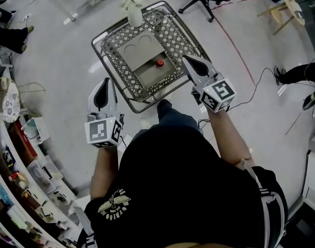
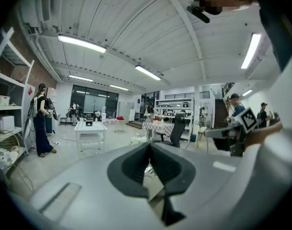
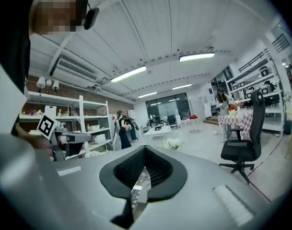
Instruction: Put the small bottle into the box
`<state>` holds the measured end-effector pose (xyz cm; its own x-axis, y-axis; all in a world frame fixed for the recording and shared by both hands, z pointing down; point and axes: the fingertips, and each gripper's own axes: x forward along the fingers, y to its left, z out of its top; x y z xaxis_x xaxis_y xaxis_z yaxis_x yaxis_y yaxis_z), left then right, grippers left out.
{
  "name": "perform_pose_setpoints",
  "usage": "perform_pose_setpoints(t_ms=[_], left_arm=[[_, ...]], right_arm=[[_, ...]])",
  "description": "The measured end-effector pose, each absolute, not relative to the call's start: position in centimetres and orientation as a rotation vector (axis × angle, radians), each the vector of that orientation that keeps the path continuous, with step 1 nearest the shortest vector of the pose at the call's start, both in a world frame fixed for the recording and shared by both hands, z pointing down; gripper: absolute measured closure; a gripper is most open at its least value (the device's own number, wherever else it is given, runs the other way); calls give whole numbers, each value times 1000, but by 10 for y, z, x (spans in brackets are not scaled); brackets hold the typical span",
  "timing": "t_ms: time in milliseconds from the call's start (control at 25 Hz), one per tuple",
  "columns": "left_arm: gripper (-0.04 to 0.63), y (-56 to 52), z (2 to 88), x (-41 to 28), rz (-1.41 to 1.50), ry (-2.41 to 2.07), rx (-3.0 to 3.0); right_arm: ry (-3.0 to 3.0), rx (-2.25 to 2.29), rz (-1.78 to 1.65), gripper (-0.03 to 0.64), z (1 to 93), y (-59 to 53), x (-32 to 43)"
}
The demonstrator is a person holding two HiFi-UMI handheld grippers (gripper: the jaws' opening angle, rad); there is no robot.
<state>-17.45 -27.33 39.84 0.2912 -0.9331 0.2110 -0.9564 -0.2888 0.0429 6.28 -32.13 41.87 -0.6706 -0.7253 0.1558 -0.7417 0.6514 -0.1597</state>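
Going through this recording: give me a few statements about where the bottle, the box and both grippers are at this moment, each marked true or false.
1. The small bottle sits inside the open box. True.
2. The right gripper grips the small bottle. False: its jaws are shut on nothing, clear of the box.
3. A white vase of flowers stands at the far edge of the mesh table. True.
4. The left gripper hovers over the box. False: it is off the table's near-left corner, shut and empty.
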Motion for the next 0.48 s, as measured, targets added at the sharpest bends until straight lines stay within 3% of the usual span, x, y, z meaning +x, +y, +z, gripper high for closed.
perform_pose_setpoints(t_ms=[480], left_arm=[[595, -234, 374, -158, 160, -1733, 2451]], right_arm=[[-2781, 1197, 191, 609, 383, -265, 61]])
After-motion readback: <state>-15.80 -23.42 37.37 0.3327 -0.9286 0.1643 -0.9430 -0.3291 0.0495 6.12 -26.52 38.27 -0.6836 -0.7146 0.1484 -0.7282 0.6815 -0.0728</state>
